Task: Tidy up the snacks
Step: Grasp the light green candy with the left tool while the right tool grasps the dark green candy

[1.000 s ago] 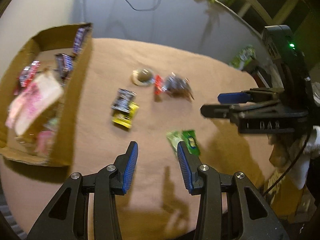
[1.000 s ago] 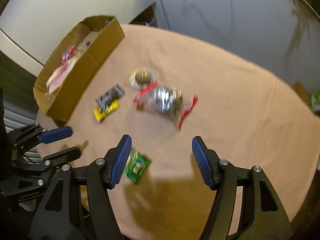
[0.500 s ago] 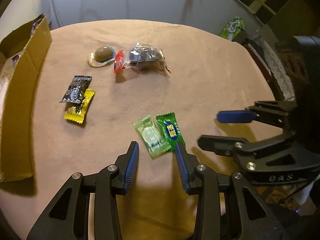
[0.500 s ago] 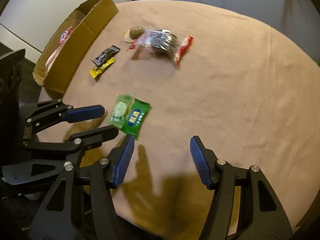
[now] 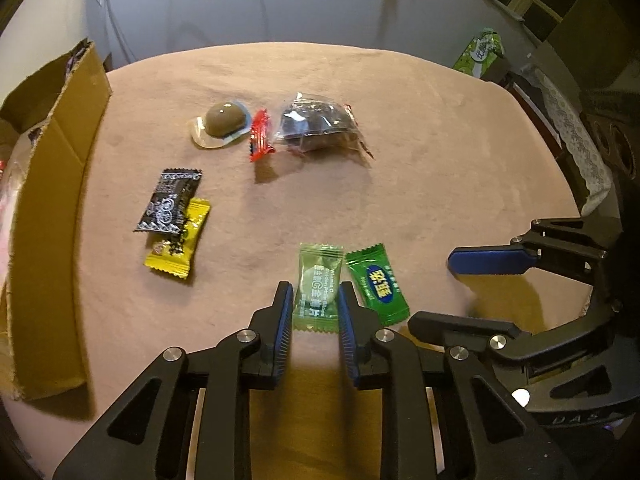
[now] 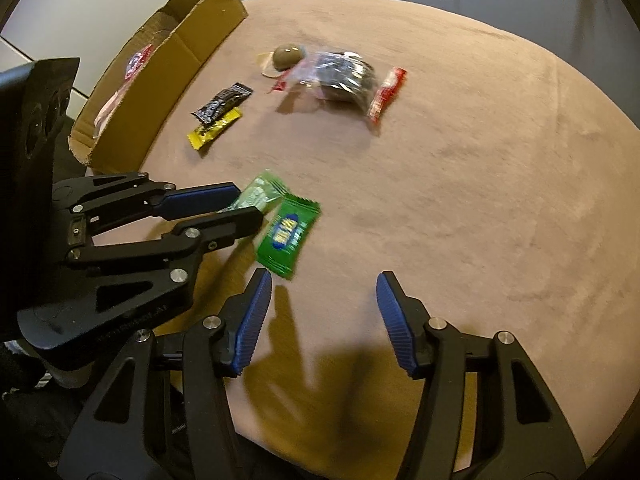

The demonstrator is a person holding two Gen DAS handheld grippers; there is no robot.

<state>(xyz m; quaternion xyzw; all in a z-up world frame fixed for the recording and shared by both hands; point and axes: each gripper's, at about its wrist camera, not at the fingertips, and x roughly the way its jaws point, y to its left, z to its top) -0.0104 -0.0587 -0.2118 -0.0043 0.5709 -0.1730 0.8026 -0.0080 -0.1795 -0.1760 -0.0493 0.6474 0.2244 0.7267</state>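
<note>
On the tan tablecloth, a light green candy [image 5: 320, 276] lies beside a dark green candy [image 5: 378, 284]. My left gripper [image 5: 314, 292] points down over the light green one; its jaws are closing and the blue pads touch the wrapper's two sides. In the right wrist view, the same left gripper [image 6: 246, 204] grips the light green candy [image 6: 262, 190]. My right gripper [image 6: 324, 280] is open and narrowing, with nothing between its fingers. The dark green candy [image 6: 288, 236] lies just beyond its left fingertip. An open cardboard box [image 5: 52, 220] with several snacks stands at the left.
Farther back lie a black packet [image 5: 170, 200] over a yellow one [image 5: 176, 244], a brown sweet in a clear shell [image 5: 224, 122], a red sachet [image 5: 260, 140] and a clear bag of dark pieces [image 5: 318, 126]. A green pack [image 5: 480, 54] sits beyond the table's far right edge.
Both grippers came down and closer to the two green candies. The left jaws narrowed onto the light green candy; the right jaws narrowed slightly.
</note>
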